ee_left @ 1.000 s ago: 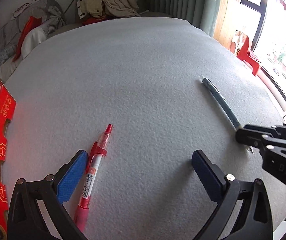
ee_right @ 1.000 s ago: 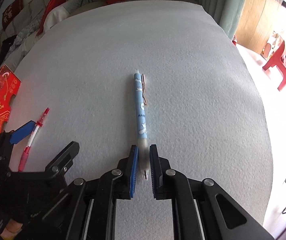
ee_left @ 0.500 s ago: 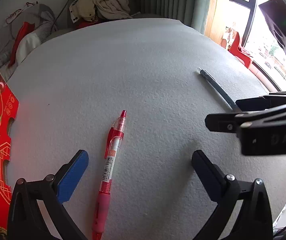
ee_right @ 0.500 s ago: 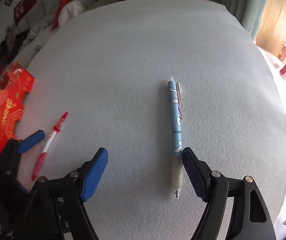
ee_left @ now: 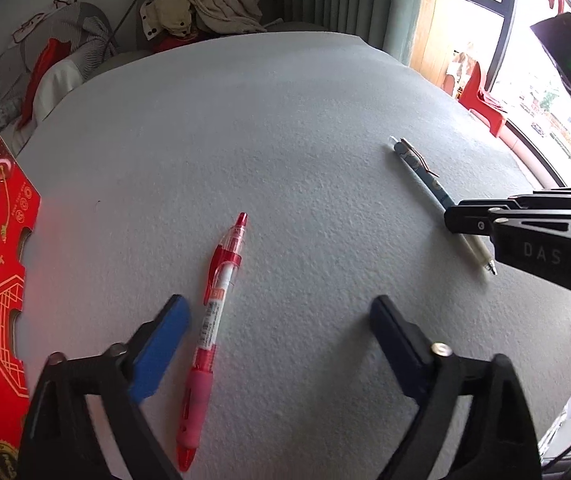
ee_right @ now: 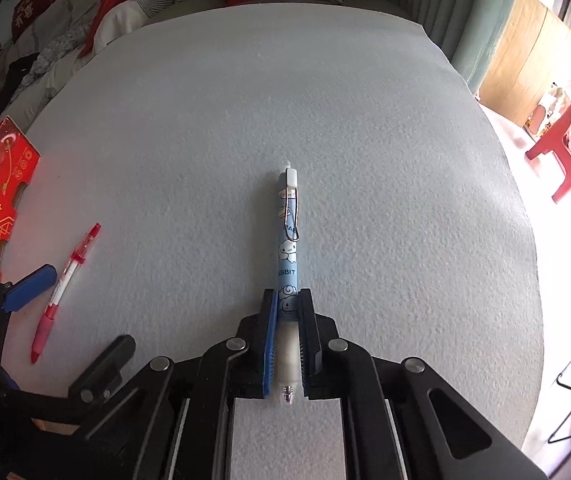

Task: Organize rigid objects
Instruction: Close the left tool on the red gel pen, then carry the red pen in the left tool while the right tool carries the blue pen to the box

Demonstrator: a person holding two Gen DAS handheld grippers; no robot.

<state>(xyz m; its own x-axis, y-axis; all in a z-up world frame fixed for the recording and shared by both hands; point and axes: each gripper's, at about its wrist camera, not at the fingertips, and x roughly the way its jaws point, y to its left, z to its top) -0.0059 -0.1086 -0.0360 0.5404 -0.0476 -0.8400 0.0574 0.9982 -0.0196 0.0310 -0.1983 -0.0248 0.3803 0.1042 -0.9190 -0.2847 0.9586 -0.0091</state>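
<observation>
The right claw [ee_right: 287, 320] is clamped on the slim light-blue plastic cartoon-printed pen [ee_right: 287, 256] near its pale rubber grip, the pen lying along the grey felt-covered tabletop [ee_right: 365, 140]. The left claw [ee_left: 277, 332] gapes wide and empty, with the red translucent plastic gel pen [ee_left: 215, 304] lying between its fingers, closer to the left one. Both pens look light, stiff and smooth-barrelled, so the soft rubber grip section seems the surest hold.
</observation>
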